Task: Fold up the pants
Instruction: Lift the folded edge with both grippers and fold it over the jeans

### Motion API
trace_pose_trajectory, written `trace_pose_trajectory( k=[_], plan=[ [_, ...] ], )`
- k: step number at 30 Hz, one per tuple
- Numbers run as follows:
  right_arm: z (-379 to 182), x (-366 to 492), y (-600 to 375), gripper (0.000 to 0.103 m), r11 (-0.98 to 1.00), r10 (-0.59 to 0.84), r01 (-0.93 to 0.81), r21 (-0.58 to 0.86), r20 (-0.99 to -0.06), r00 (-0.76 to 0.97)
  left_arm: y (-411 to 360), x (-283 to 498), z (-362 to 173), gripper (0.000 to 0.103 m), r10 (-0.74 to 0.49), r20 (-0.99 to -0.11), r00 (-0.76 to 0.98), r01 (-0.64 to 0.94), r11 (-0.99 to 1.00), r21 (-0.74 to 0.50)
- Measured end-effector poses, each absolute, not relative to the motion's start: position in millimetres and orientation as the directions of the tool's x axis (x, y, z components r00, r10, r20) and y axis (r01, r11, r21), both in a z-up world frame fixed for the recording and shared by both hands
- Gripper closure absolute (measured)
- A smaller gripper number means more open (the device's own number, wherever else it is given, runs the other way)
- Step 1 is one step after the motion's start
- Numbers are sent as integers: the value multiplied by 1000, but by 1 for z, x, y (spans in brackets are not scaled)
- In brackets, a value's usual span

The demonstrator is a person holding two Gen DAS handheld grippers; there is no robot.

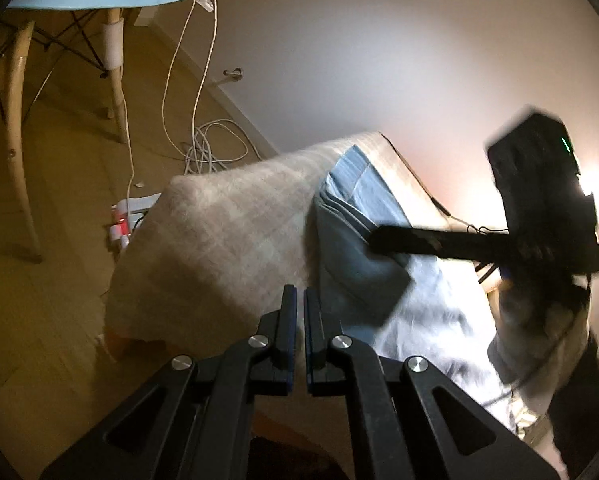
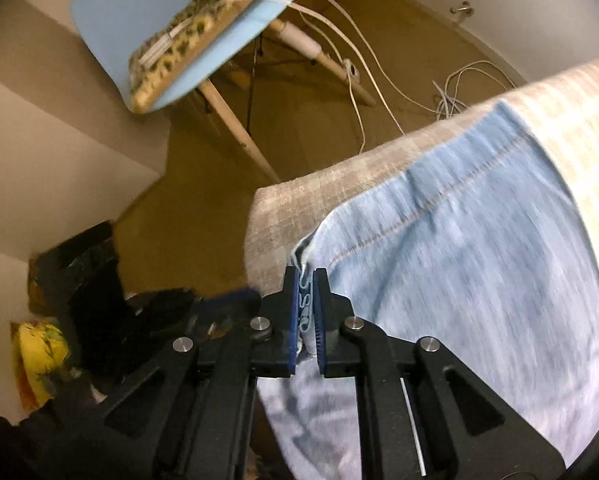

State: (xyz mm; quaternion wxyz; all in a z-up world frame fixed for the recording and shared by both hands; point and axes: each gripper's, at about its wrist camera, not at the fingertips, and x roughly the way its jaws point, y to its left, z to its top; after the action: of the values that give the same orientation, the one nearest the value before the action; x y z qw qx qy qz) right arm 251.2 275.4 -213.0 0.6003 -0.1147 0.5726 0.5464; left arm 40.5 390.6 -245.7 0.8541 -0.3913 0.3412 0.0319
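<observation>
ITEM: pants point(image 2: 459, 264), pale denim, draped on a plaid-covered counter point(image 1: 227, 224) | HANDLING: soft, limp, fairly heavy; seams give firmest hold | RIGHT: right gripper point(image 2: 306, 300) pinching bunched edge at 6 o'clock | LEFT: left gripper point(image 1: 300, 320) closed, empty, off cloth's 9 o'clock side.

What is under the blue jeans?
The jeans lie on a pale checked cloth that covers a raised surface. What is beneath that cloth is hidden. The right gripper is shut on a bunched edge of the jeans.
</observation>
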Motion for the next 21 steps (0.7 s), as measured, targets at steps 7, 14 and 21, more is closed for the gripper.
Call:
trace_pose_trajectory(
  k=[7, 14, 21],
  plan=[
    [-223, 264, 220, 96, 426, 585, -711, 559, -770, -255, 348, 89, -235, 102, -297, -628, 719, -192, 784, -590],
    [-234, 303, 218, 78, 457, 621, -635, 623, -735, -274, 334, 96, -245, 102, -334, -631, 701, -160, 788, -595],
    [-246, 313, 263, 75, 445, 572, -710, 546, -783, -244, 330, 94, -243, 102, -315, -648, 693, -152, 815, -559]
  ],
)
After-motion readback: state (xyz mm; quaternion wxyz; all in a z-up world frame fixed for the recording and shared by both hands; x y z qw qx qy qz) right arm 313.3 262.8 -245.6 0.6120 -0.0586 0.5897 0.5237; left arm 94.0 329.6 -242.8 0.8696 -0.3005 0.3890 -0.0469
